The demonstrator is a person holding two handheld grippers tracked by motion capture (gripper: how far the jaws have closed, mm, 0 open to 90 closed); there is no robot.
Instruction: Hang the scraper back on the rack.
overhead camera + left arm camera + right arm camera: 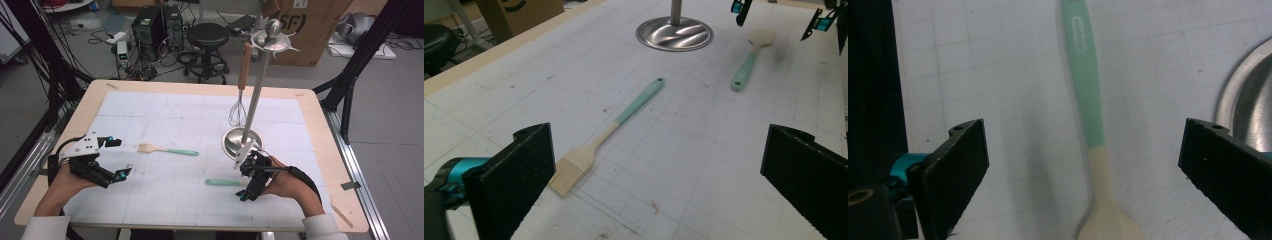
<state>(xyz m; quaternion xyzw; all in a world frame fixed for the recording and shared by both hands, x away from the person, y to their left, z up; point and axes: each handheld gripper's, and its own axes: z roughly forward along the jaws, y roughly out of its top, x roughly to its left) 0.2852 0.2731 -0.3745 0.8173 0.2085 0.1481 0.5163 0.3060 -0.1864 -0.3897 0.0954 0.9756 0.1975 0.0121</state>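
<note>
My right gripper [1083, 175] wide, jaws straddling spatula [1088, 115] without touching: smooth mint handle, matte cream blade, flat on gridded white mat [165, 120] near steel stand base [239, 141]. Left gripper [114, 157] wide, empty.

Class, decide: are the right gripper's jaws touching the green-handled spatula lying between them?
Apart. In the right gripper view, the spatula lies midway in the right gripper, with bare mat showing on both sides.
</note>
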